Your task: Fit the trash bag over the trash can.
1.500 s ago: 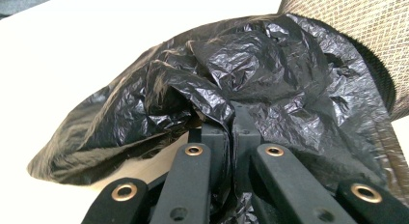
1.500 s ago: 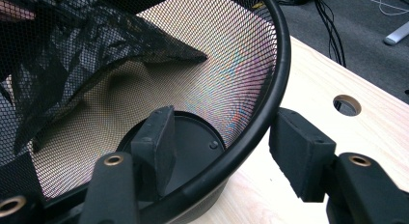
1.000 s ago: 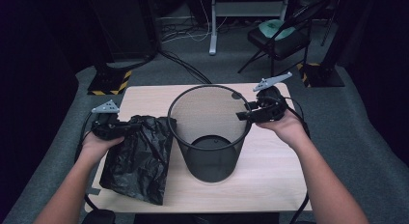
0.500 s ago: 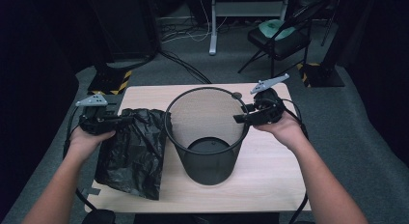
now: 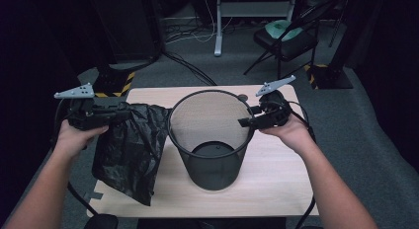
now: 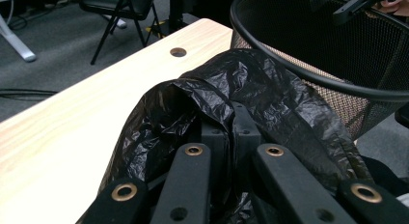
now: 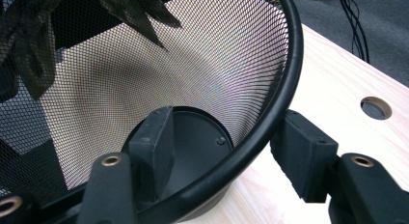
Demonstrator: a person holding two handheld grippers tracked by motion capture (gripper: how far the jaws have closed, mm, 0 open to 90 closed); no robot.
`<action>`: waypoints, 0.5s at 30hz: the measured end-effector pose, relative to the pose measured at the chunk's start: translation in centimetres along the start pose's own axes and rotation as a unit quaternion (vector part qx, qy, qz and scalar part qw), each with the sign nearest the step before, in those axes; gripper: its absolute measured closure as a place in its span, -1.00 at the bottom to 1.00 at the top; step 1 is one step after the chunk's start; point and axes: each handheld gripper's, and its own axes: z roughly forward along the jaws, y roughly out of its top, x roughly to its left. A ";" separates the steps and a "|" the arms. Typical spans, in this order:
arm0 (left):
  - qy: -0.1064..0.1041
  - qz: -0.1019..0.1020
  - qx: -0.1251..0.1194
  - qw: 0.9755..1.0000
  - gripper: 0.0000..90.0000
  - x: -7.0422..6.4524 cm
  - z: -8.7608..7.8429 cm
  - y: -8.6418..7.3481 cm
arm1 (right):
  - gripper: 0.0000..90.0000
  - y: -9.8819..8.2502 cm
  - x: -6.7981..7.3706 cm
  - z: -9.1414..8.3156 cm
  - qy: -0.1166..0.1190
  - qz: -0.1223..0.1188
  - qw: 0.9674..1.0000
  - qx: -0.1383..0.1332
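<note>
While the left claw (image 5: 129,114) clamps the black bag (image 5: 131,150), the right claw (image 5: 245,121) straddles the bin's rim (image 5: 207,94), parted.

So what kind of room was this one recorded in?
Probably an office or lab workspace: a light wooden table with a cable hole, grey carpet with loose cables, a folding chair, and a mesh wastebasket on the table.
</note>
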 end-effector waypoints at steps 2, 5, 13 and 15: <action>0.001 0.007 0.003 1.000 0.93 -0.2 -0.2 0.6 | -0.14 0.1 0.0 -0.1 -0.003 -0.001 1.000 0.000; 0.001 0.015 0.003 1.000 0.93 -0.6 -0.6 1.5 | -0.17 0.3 0.0 -0.6 -0.011 -0.002 1.000 -0.002; -0.004 0.035 -0.004 0.999 0.93 -1.7 -2.1 3.5 | -0.18 1.1 0.6 -2.3 -0.025 -0.012 0.999 -0.026; -0.009 0.038 -0.008 0.999 0.93 -2.0 -2.2 3.8 | -0.19 1.3 0.8 -2.5 -0.025 -0.016 0.999 -0.028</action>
